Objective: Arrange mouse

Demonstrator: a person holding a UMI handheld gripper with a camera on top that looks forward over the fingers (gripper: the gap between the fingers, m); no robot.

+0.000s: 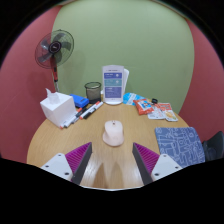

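A white computer mouse (113, 132) lies on the round wooden table (60, 140), just ahead of my fingers and about midway between them. My gripper (112, 157) is open and empty, its two magenta pads (78, 156) spread wide above the table's near part. A patterned grey mouse mat (178, 143) lies to the right of the mouse, beside my right finger.
Beyond the mouse stand a clear jug (114, 85), a mesh pen cup (92, 91), a white tissue box (56, 106) with pens beside it, and a black desk fan (54, 50). Small packets and cards (150, 107) lie at the right rear.
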